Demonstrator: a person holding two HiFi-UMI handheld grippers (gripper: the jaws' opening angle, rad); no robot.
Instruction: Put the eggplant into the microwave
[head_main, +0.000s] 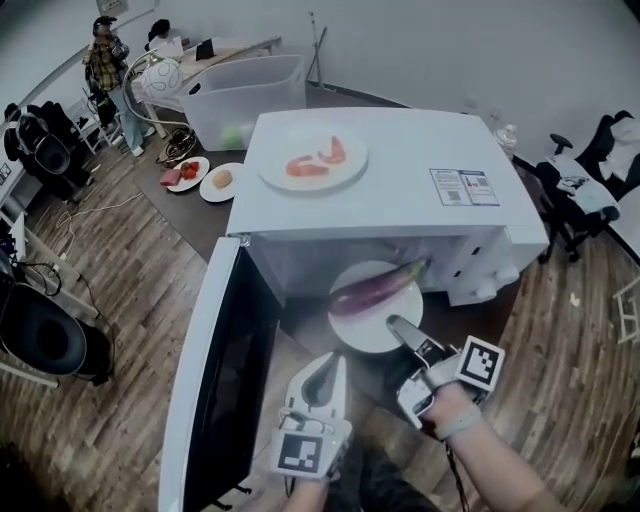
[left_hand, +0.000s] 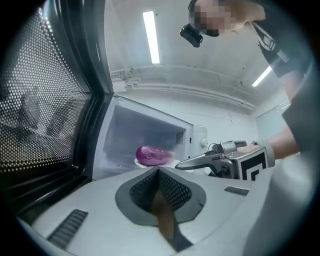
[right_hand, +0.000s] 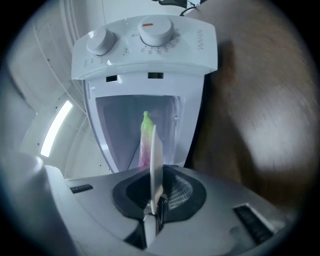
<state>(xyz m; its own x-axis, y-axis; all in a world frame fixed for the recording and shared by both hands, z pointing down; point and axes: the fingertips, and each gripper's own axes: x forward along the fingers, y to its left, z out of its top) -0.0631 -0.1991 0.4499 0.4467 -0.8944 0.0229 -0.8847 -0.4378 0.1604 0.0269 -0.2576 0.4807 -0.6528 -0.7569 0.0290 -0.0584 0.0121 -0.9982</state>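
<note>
A purple eggplant (head_main: 375, 290) with a green stem lies on a white plate (head_main: 368, 335) at the mouth of the open white microwave (head_main: 400, 190). My right gripper (head_main: 393, 322) is shut on the plate's near rim and holds it level. In the right gripper view the plate (right_hand: 154, 155) shows edge-on between the jaws of the right gripper (right_hand: 154, 197), with the eggplant (right_hand: 145, 132) behind it. The left gripper (head_main: 328, 362) hangs shut and empty just left of the plate, in front of the opening. In its own view the left gripper (left_hand: 159, 171) faces the eggplant (left_hand: 152, 155) in the cavity.
The microwave door (head_main: 205, 390) stands wide open at the left. A plate of red food (head_main: 313, 158) rests on top of the microwave. Behind are a clear plastic bin (head_main: 245, 95) and two small plates (head_main: 186, 172). A person (head_main: 105, 60) stands far back left; office chairs (head_main: 590, 190) are at right.
</note>
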